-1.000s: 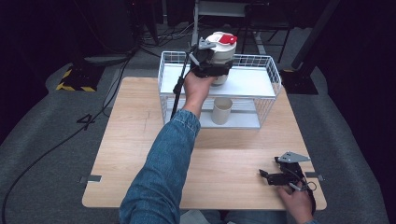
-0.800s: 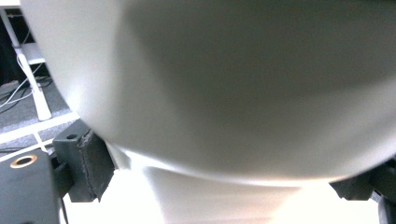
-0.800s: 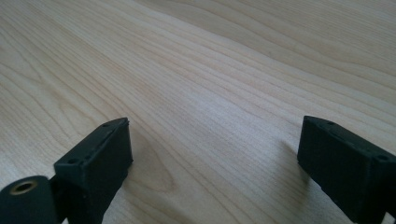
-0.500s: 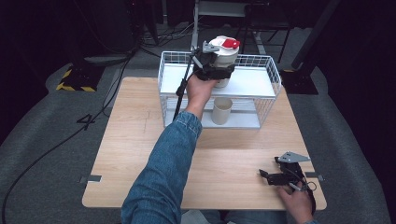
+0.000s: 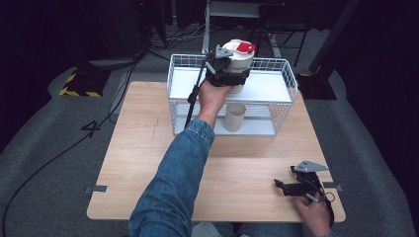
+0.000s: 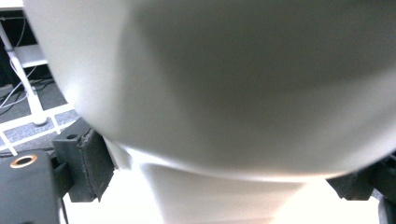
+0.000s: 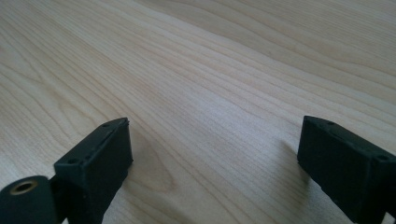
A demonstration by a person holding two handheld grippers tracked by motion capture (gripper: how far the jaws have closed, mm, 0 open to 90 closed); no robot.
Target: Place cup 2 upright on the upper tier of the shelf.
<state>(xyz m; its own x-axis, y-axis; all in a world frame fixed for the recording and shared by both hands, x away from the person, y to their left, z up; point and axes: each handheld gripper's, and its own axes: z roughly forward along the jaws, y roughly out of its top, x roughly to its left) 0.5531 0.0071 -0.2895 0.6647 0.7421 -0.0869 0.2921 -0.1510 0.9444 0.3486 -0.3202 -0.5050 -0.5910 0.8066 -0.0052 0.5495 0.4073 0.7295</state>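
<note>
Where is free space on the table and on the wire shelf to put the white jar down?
The shelf's top tier, right of the white jar in the left gripper, is bare. The lower tier holds a beige cup. The table is free between shelf and right gripper.

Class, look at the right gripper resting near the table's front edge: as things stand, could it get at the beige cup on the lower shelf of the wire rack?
Probably yes. The right gripper is open and holds nothing, and bare table lies between it and the beige cup. The wire rack looks open at the front there, though the left forearm reaches in just beside.
</note>
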